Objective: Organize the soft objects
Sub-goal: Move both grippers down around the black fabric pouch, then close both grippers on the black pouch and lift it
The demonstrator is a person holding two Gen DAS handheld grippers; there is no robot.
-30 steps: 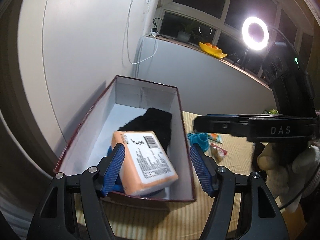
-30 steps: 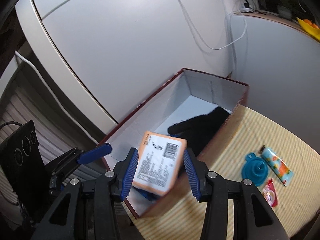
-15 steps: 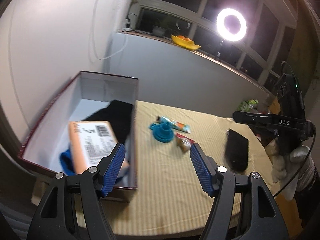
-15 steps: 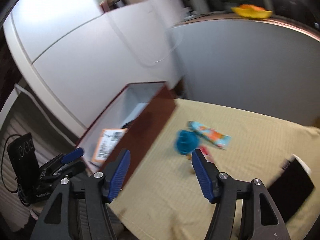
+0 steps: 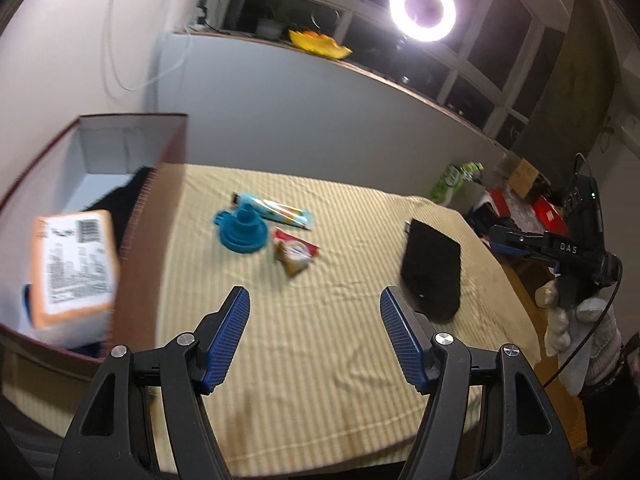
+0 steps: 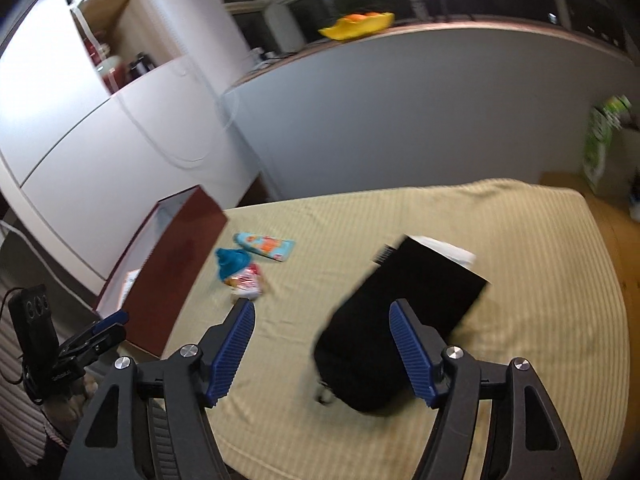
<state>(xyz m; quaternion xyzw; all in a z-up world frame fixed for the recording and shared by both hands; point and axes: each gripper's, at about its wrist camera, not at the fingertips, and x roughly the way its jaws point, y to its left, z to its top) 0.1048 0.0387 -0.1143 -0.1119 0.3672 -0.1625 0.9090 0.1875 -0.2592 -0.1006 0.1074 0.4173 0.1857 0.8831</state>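
Observation:
A dark red box [image 5: 156, 240] [image 6: 176, 264] with a white inside stands at the table's left edge. In it lie an orange packet [image 5: 74, 264] with a barcode label and a black soft item [image 5: 120, 196]. A black pouch [image 5: 432, 268] [image 6: 396, 320] lies flat on the yellow striped cloth [image 5: 320, 340]. My left gripper [image 5: 314, 334] hangs open over bare cloth with nothing between its fingers. My right gripper [image 6: 322, 348] hovers above the cloth, its jaws opening; the pouch lies beneath its right finger, untouched. The right gripper [image 5: 516, 240] also shows at the far right in the left wrist view.
A blue collapsible funnel [image 5: 240, 230] [image 6: 232, 262], a turquoise tube [image 5: 276, 212] [image 6: 266, 245] and a small red snack packet [image 5: 294, 252] [image 6: 246, 282] lie mid-table. A ring light [image 5: 422, 8] glares above the windowsill. A gloved hand [image 5: 576, 320] holds the right gripper.
The right gripper let go of the orange packet, which now lies in the box, and swung right to the black pouch with its jaws wider. The left gripper also moved right, off the box.

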